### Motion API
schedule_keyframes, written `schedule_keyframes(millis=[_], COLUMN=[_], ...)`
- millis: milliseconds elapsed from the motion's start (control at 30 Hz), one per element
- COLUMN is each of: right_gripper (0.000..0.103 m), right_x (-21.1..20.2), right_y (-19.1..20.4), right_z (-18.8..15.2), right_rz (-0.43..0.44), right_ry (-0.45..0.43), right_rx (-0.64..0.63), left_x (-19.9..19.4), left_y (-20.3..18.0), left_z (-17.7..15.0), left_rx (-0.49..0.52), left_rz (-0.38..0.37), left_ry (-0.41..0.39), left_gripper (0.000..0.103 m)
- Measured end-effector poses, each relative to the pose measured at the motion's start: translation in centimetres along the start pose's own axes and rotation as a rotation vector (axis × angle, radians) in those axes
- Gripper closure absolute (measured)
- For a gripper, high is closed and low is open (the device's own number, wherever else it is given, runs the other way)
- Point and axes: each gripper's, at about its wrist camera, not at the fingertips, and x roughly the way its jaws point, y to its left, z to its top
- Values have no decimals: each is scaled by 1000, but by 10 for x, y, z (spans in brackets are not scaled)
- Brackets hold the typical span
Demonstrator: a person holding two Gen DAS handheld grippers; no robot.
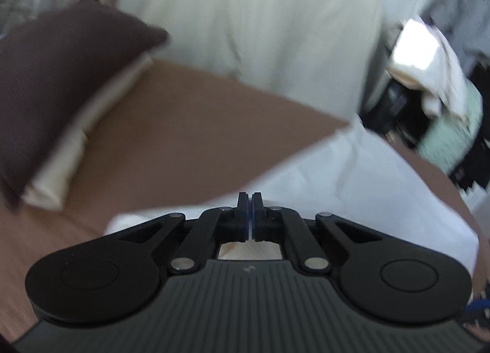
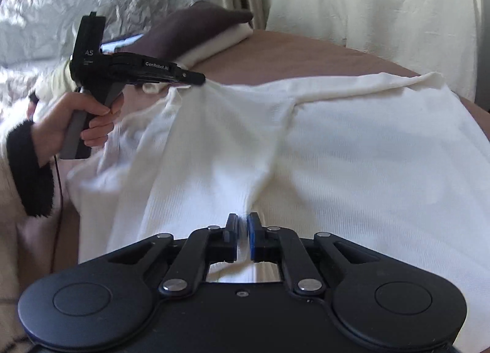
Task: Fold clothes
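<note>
the left tool is pressed together on an edge of the cream garment, drawing it taut; the right tool pinches a raised fold nearer, likely to form a crease. the garment lies spread on a brown surface. the left wrist view is blurred.

Soft daylight fills both views, and shadows are weak. The left wrist view is strongly blurred by motion; only the gripper is sharp, and a white patch at the right is overexposed. The right wrist view is clearer. Both views bend at the edges, with dark corners.
</note>
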Motion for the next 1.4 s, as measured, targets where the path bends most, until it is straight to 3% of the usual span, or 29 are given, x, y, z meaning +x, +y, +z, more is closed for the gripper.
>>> schedule_keyframes(millis=[33,167,267,300,400,467,533,767,800,833,933,1000,1100,1267,1400], right_gripper=[90,68,68,68,67,65,64,62,66,85,87,88,88,88,84], right_x=[0,13,27,31,35,37,39,48,51,53,39,13,-16,10,5], right_y=[-3,-16,-23,-25,-25,-23,-22,-11,-5,3,32,51,61,48,36], right_z=[4,12,10,9,5,3,1,-19,-25,-30,-33,-28,-28,-65,-74], right_rz=[15,28,37,40,49,62,68,100,89,76,-11,-55,-107,-294,-238], right_ry=[4,29,52,55,54,53,54,93,95,84,-16,-109,-163,10,-36], right_rx=[21,104,151,161,185,195,203,226,200,160,16,-2,66,157,299], left_x=[1,14,29,37,58,44,22,-28,-35,-42,-69,-87,-104,-117,-118], left_y=[6,29,48,53,72,82,84,59,55,53,45,43,44,63,69], left_z=[10,48,71,77,87,77,58,-19,-25,-30,-48,-63,-90,-99,-98], left_rx=[-15,-8,5,19,-8,-80,-123,-116,-115,-119,-153,-183,-206,-271,-310], left_rz=[18,145,249,284,261,196,127,105,108,118,132,134,172,161,151], left_ry=[-22,-121,-187,-182,-15,-3,12,222,246,256,251,258,316,351,353], left_gripper=[102,103,103,103,101,100,93,69,68,68,68,66,66,62,62])
